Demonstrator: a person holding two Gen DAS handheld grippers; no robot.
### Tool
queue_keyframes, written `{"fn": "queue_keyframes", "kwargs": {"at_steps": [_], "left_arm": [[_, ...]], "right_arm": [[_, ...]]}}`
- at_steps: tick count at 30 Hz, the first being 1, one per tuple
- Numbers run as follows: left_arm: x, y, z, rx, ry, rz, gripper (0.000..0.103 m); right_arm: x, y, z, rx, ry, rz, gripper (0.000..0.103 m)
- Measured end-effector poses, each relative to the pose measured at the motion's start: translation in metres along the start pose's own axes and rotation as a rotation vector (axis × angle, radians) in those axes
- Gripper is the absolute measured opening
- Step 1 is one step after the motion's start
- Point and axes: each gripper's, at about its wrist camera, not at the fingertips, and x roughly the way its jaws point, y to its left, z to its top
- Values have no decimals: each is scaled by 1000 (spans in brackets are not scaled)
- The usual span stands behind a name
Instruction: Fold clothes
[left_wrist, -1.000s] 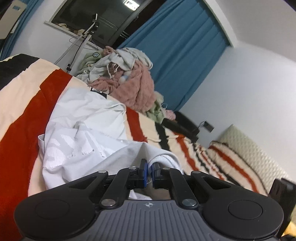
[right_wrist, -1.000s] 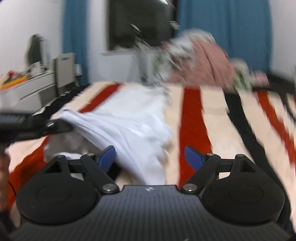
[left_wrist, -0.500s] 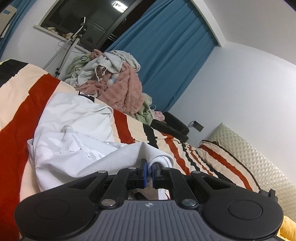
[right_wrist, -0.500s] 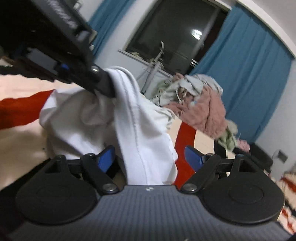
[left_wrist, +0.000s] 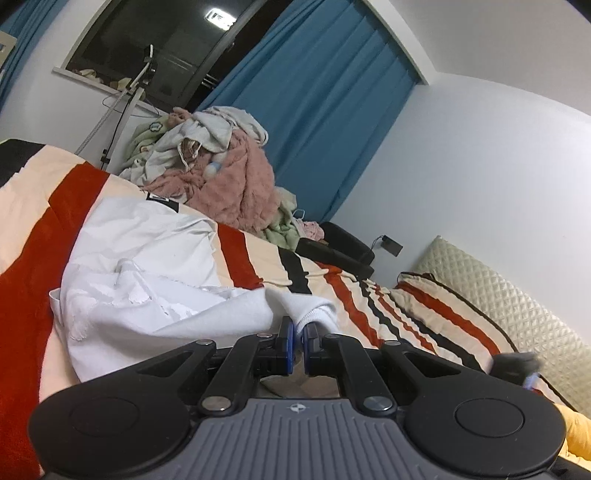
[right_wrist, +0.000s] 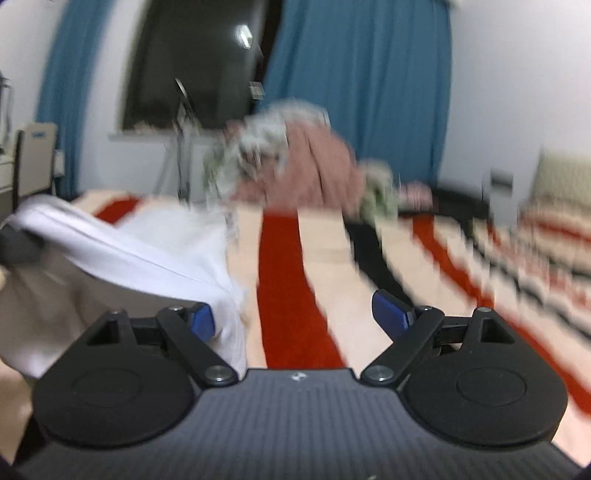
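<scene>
Two grippers show here. The left gripper (left_wrist: 298, 334) is pinched tight on the ribbed cuff of a white top (left_wrist: 155, 280), lifting that edge a little. The right gripper (right_wrist: 291, 317) has its blue pads (right_wrist: 388, 314) far apart and the jaws are opening; nothing is pressed between them, though a fold of the white top hangs just beside its left pad. The rest of the top lies crumpled on the striped bed cover (left_wrist: 33, 258), red, cream and black. Farther back on the bed sits a pile of clothes (left_wrist: 221, 173), pink, green and grey. Blue curtains (left_wrist: 317, 110) hang behind it, next to a dark window (left_wrist: 159, 40).
</scene>
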Motion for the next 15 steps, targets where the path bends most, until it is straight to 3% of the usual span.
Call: {"fn": "queue_keyframes", "kwargs": {"at_steps": [4, 6, 9, 13, 15], "left_arm": [[-13, 8, 9, -58, -54, -3, 5], [-21, 12, 14, -83, -78, -11, 5], [-35, 17, 19, -129, -108, -14, 6], [-47, 28, 20, -210, -116, -5, 12], [-49, 28, 19, -217, -97, 29, 16]], "right_arm": [[-15, -10, 10, 79, -122, -44, 87], [-43, -7, 22, 92, -298, -66, 87], [-65, 0, 47, 67, -486, -11, 89], [-62, 17, 75, -34, -581, 90, 87], [-58, 20, 78, -41, -581, 123, 87]]}}
